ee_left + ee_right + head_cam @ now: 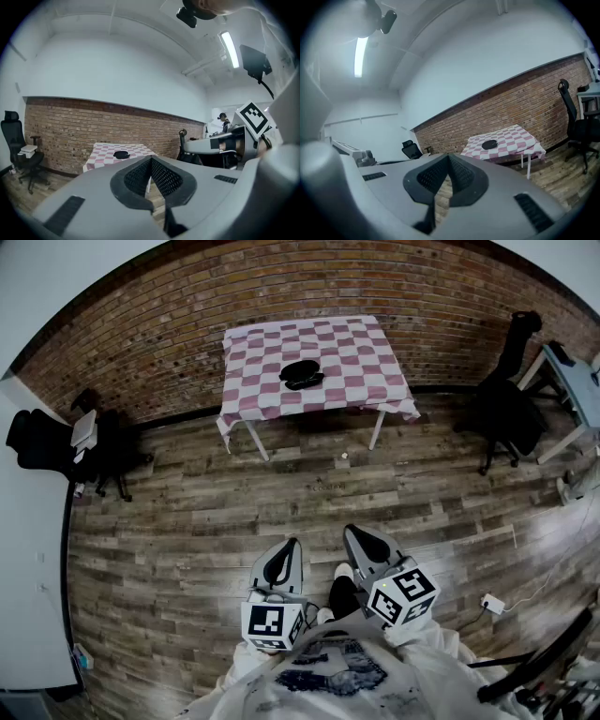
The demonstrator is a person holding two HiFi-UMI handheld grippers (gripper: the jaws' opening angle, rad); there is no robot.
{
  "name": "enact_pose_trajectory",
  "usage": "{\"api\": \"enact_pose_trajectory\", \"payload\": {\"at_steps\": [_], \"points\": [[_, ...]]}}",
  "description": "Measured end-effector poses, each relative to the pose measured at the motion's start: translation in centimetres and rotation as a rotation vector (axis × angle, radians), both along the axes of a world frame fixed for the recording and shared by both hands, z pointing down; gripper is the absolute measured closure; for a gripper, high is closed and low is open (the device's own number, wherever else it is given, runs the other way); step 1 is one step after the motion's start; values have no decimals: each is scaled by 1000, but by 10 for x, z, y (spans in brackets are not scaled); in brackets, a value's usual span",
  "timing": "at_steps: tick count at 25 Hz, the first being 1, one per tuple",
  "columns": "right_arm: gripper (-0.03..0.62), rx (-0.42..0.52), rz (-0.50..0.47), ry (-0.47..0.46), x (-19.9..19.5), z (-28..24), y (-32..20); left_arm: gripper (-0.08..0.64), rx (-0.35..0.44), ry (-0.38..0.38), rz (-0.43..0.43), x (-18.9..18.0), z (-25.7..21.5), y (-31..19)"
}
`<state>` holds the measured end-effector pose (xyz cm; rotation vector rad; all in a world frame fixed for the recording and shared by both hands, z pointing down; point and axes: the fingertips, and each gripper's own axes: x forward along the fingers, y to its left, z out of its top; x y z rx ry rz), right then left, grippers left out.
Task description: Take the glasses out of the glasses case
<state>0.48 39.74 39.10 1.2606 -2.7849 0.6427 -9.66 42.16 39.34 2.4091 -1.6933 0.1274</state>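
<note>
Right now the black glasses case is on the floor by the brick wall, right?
No: the glasses case lies on the checkered table, not on the floor, as the head view shows. It is by the brick wall.

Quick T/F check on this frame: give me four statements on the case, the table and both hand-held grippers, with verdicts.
1. The glasses case lies on the checkered table. True.
2. The left hand-held gripper holds the case. False: its jaws are together on nothing, well short of the table.
3. The right hand-held gripper is shut and empty. True.
4. The table stands in front of a tiled wall. False: it is a brick wall.
</note>
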Motion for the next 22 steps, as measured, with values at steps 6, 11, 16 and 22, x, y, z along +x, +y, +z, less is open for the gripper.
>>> {"api": "enact_pose_trajectory", "payload": {"at_steps": [6, 11, 16, 22], "points": [[578, 37, -14, -14, -3, -13, 44, 551, 4, -2, -49, -10, -4, 42], [578, 44, -14, -33, 21, -20, 49, 551, 18, -32, -49, 14, -15, 46], [578, 46, -9, -62, 61, -18, 42, 551, 28, -49, -22, 61, -17, 37], [578, 48, -15, -83, 104, -19, 29, 551, 39, -63, -26, 106, -22, 24]]}}
